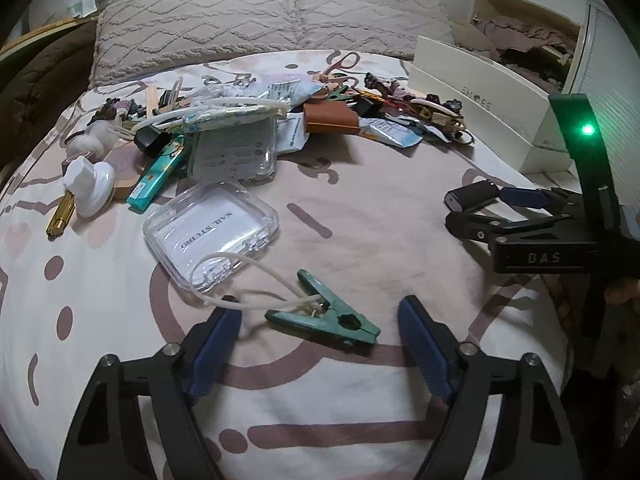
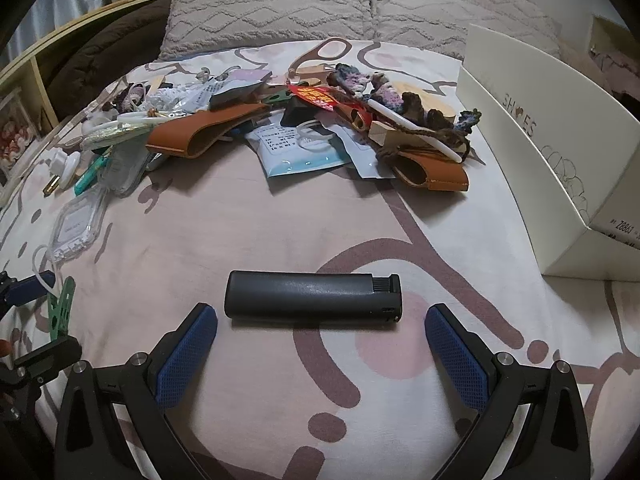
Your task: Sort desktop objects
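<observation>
Flanking a green clip [image 1: 324,316] untouched, left tool [image 1: 320,344] parted; right tool [image 2: 320,332] likewise around black lighter [image 2: 312,296].

Both wrist views are dim and slightly murky, lit by soft, even indoor light from overhead — shadows under the black lighter [image 2: 312,297] and the green clip [image 1: 326,317] are faint and short. A green indicator lamp [image 1: 587,129] glows sharply, with a small halo. The clear plastic case [image 1: 211,232] carries mild glare. Fisheye bending curves the bedspread [image 2: 260,224] and the pillows [image 1: 272,20], and black vignetting fills the corners. Detail softens toward the bed's far edge — fine print there is unreadable.
</observation>
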`<state>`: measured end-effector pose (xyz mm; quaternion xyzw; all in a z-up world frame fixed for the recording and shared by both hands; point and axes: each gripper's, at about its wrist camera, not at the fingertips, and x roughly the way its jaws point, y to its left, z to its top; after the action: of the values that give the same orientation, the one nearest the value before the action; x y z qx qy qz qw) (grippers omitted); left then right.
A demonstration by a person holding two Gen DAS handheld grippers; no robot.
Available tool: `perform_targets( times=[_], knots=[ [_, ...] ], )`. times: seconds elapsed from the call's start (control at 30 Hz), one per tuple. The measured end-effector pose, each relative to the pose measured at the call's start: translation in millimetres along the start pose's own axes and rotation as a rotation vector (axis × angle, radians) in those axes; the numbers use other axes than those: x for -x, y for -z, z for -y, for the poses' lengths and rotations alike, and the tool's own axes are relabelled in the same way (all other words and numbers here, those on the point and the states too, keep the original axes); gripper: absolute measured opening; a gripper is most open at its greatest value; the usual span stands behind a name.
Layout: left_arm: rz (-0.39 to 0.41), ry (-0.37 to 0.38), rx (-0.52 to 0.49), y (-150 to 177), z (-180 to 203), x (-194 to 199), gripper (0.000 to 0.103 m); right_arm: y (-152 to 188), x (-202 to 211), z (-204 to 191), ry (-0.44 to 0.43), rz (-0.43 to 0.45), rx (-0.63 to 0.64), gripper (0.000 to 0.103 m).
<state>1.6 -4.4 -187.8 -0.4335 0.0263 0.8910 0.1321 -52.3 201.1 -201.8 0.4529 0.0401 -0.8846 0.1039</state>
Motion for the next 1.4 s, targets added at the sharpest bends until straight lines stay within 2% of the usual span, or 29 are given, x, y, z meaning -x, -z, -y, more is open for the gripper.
perform_targets(
  times=[0.23,0.47,0.67,0.73,0.8,0.87,0.97,1.4],
  knots=[
    [0.007,0.008,-0.016,1.2,2.6,3.0,0.069,1.4,0.1,0.9,-0.007,0.008,0.000,0.103],
    [-0.005,0.012,-0.013,3.5,3.1,2.9,0.068,1.4,2.7,4.2,-0.034,0.018,-0.009,0.103],
    [-0.013,0.043,0.031,5.0,-3.1,0.7,0.068,0.2,5.4,4.2,-0.046,0.033,-0.012,0.103],
    [-0.010,0.040,0.032,5.3,-2.4,0.6,0.068,-0.7,6.3,3.1,-0.048,0.041,-0.008,0.100],
    [-0.005,0.036,0.034,5.8,-1.2,0.6,0.068,-2.3,7.8,2.7,-0.046,0.052,-0.005,0.087],
    [0.000,0.034,0.035,6.3,-0.7,1.3,0.068,-2.7,9.2,2.9,-0.048,0.061,-0.006,0.083],
    [0.004,0.026,0.025,6.7,0.6,1.8,0.068,-1.7,10.5,1.8,-0.044,0.066,0.002,0.080],
    [0.013,0.016,-0.031,7.6,3.9,5.9,0.068,1.2,12.8,1.2,-0.044,0.066,0.010,0.080]
  ],
)
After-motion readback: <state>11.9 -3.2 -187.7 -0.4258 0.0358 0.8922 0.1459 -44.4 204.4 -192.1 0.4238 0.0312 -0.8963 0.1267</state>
